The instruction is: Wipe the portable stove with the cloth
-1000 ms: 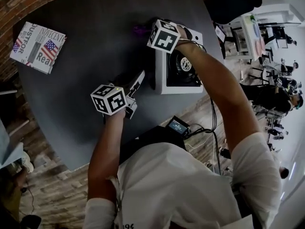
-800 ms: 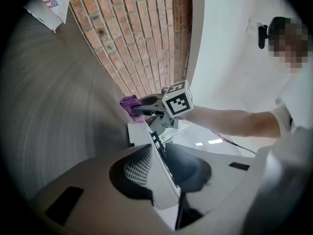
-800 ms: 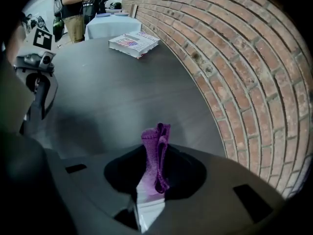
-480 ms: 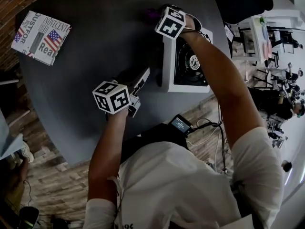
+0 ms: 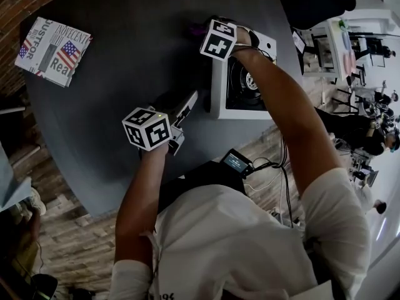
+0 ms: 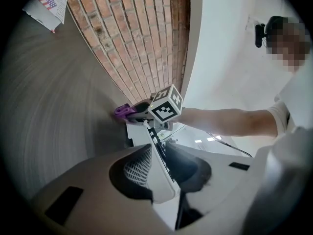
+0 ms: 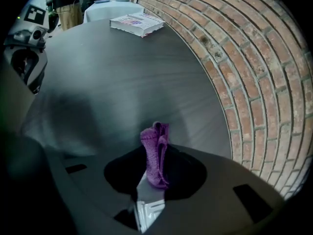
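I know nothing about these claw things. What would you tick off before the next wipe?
1. Grip: ok, right claw shut on the purple cloth.
2. Cloth on the stove top: cannot tell, it sits at the far corner.
3. Way clear: ok, left claw shut, empty, beside the stove.
4. Heat off: cannot tell from the burner.
5. Clutter: ok, book far across the table.

One stove (image 5: 219, 102), one purple cloth (image 5: 195, 25), one book (image 5: 53, 42), one table (image 5: 125, 49), two grippers (image 5: 187, 102) (image 5: 204, 27).
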`<move>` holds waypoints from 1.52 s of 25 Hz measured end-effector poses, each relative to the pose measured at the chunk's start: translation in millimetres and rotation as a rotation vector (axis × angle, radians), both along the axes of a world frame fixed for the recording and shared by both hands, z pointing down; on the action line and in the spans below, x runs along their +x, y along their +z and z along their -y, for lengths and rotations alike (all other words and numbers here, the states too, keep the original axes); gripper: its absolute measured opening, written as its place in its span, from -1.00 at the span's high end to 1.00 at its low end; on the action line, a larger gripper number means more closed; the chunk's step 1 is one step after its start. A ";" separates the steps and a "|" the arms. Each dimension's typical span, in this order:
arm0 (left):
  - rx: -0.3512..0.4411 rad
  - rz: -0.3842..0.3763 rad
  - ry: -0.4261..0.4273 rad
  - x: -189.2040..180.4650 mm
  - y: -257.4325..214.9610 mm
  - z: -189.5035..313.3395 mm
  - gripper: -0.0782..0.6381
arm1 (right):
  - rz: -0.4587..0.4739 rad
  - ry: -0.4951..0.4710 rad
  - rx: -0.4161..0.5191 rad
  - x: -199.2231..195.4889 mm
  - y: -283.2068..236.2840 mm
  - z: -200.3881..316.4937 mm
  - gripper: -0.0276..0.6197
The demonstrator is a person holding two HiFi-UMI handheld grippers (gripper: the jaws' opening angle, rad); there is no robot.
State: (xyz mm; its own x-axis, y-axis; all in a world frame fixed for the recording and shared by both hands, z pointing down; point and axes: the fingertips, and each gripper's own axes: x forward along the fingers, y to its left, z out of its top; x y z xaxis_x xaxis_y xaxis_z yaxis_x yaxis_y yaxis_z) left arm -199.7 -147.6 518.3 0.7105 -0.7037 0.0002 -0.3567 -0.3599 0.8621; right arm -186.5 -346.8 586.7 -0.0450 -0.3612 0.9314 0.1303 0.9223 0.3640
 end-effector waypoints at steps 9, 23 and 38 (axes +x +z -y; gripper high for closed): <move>0.013 -0.004 -0.001 0.8 -6.9 -9.8 0.54 | -0.028 -0.012 -0.022 2.8 0.2 -27.5 0.61; 0.026 0.001 -0.029 -4.9 -17.3 -31.2 0.54 | -0.058 -0.032 -0.020 10.5 -4.2 -66.2 0.61; 0.016 0.013 -0.023 -6.9 -13.6 -49.2 0.54 | -0.067 -0.041 -0.027 13.2 -4.4 -103.0 0.61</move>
